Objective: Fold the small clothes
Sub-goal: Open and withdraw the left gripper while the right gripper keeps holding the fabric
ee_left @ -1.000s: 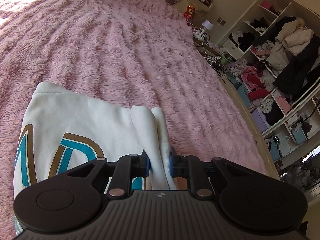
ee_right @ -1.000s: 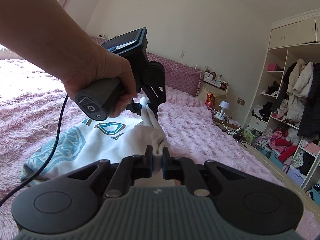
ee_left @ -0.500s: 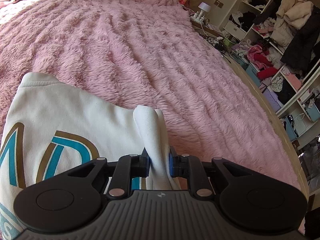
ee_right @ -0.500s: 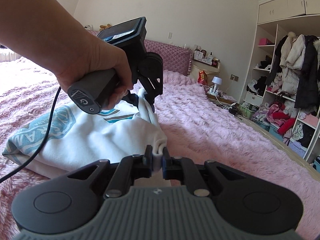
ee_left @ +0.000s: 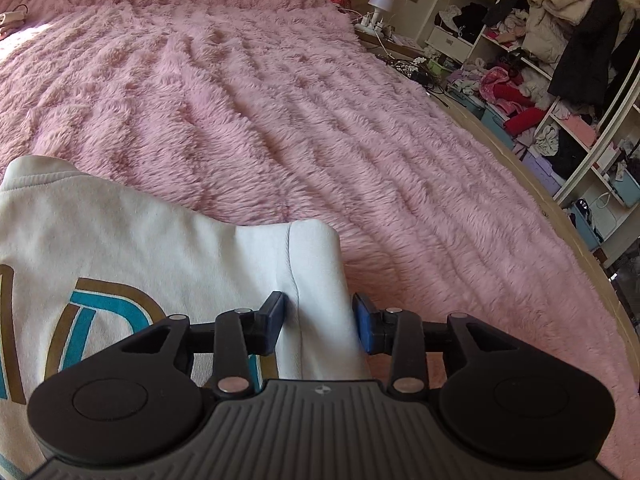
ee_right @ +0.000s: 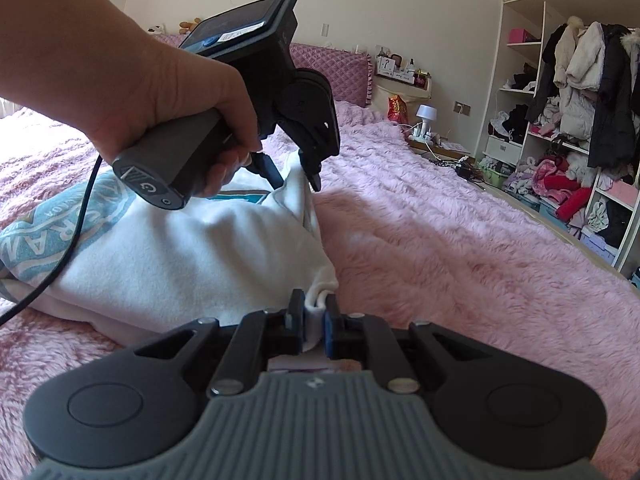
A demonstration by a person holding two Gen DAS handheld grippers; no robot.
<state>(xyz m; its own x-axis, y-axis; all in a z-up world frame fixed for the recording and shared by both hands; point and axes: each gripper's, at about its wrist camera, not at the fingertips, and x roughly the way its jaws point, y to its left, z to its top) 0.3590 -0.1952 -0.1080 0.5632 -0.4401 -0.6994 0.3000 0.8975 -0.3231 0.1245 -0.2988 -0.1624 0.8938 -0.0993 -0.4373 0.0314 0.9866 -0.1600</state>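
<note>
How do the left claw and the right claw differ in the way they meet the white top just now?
The left claw has just been opening: its blue pads stand apart, with the white top loose between them. The right claw is pinched shut on a corner of the top. The left claw meets a broad fold, the right claw a thin bunch. Both reach the same edge over the pink blanket.

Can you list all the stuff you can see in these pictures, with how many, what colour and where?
sweatshirt: one, white with teal and gold print, folded on the blanket.
blanket: one, fluffy pink, covering the bed.
headboard: one, quilted purple-pink, at the bed's far end.
snack bag: one, red, beside the bed.
lamp: one, white, beside the bag.
wardrobe shelves: one unit, white, right side, with coats and piled clothes.
left gripper: one, black, fingers just opened around a sweatshirt fold.
right gripper: one, black, shut on the sweatshirt's corner.
hand: one, holding the left gripper.
</note>
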